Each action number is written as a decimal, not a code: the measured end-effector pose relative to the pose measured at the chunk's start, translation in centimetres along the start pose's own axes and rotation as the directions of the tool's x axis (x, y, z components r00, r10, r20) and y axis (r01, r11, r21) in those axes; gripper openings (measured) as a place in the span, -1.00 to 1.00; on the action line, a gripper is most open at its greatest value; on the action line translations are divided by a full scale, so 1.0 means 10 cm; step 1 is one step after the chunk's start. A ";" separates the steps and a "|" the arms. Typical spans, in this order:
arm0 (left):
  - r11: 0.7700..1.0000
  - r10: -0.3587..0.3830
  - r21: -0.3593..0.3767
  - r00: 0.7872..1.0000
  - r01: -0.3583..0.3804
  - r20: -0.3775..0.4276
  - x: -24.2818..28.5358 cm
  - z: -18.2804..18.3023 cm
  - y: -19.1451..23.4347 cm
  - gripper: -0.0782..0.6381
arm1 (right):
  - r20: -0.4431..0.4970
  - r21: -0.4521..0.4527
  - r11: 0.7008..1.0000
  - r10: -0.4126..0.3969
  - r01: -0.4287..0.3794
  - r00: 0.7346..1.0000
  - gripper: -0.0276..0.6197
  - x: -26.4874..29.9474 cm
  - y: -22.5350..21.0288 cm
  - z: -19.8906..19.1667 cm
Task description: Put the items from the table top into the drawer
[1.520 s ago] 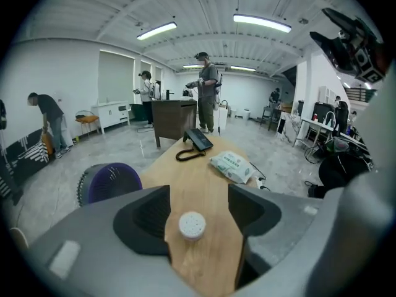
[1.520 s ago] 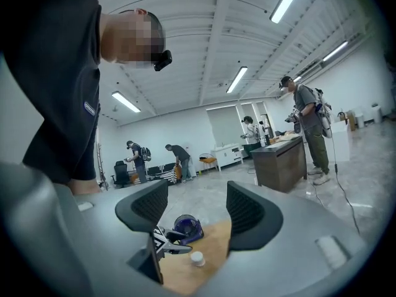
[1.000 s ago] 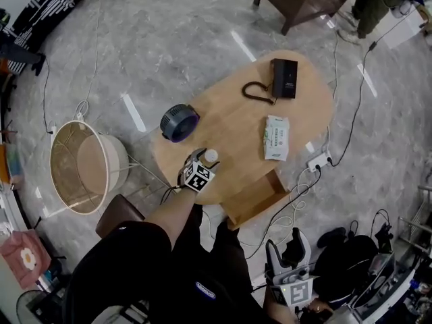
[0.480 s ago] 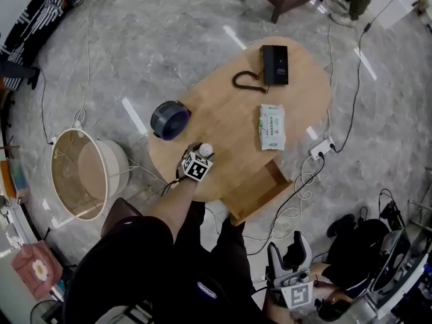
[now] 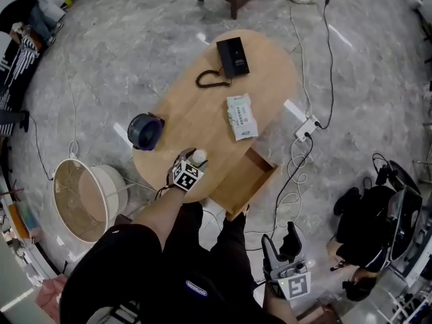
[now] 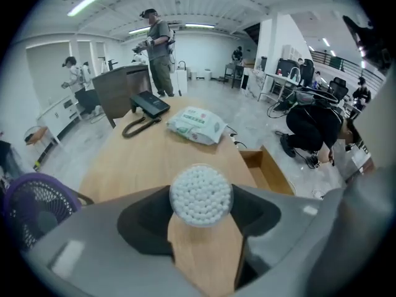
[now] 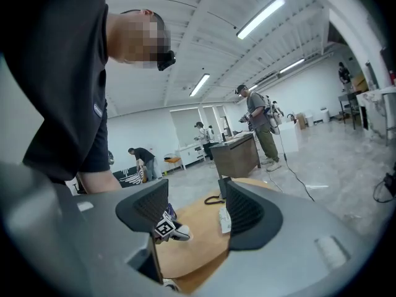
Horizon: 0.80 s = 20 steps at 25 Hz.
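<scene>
Obs.: left gripper [image 5: 192, 161] is clamped on the cotton swab jar [image 6: 201, 195]. In the left gripper view, both dark pads press the jar's sides and its top of white swab heads faces the camera.

Change over the last second: mostly the head view itself. It swings so that the table [image 5: 202, 103] sits higher and more tilted in the frame, and the open drawer [image 5: 248, 181] comes fully into sight. Relative to the table, the jar hardly moves. It remains at the near left end, in the same grip, with the drawer a short way off to its right along the near edge.

Uncertain: whether the jar's base is clear of the wood. The left gripper view looks down on its top, and the head view is too small to settle it.

Right gripper [image 5: 284, 258]: jaws spread, nothing between them. It stays low beside the person's legs, well apart from the table, and its own view looks up across the tabletop.

Not yet stowed: wipes pack [image 5: 241, 117] mid-table, telephone [image 5: 232, 55] with its coiled cord at the far end, and small fan [image 5: 144, 131] at the left edge.

Reading: the grasp looks settled and the transfer has not begun. Drawer appears empty, so the task is at its first item. Next step is probably a short carry right and down over the drawer's front wall.
</scene>
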<state>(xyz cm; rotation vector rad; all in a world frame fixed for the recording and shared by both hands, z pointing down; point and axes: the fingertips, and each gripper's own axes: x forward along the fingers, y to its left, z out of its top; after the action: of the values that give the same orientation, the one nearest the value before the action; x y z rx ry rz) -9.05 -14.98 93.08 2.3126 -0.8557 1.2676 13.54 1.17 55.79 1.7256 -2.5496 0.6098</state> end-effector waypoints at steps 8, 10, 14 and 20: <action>0.994 -0.071 0.081 0.997 0.070 0.016 0.20 0.37 -0.81 0.02 | 0.038 0.047 0.995 -0.088 0.087 0.995 0.01 -0.56 -0.33 -0.07; 0.992 -0.083 0.093 0.996 0.080 0.022 0.25 0.43 -0.99 0.02 | 0.037 0.059 0.993 -0.105 0.102 0.994 0.01 -0.70 -0.40 -0.10; 0.986 -0.121 0.117 0.992 0.117 0.030 0.38 0.53 -1.32 0.02 | 0.036 0.080 0.988 -0.133 0.130 0.990 0.01 -0.91 -0.56 -0.21; 0.980 -0.163 0.121 0.986 0.159 0.029 0.53 0.53 -1.76 0.02 | 0.035 0.107 0.986 -0.131 0.126 0.991 0.01 -1.09 -0.67 -0.28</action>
<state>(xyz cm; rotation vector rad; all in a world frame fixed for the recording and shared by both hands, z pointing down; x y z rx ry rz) 8.14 -6.58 94.28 2.4504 -0.6052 1.2377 23.23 9.63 58.12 1.9381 -2.4493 0.7199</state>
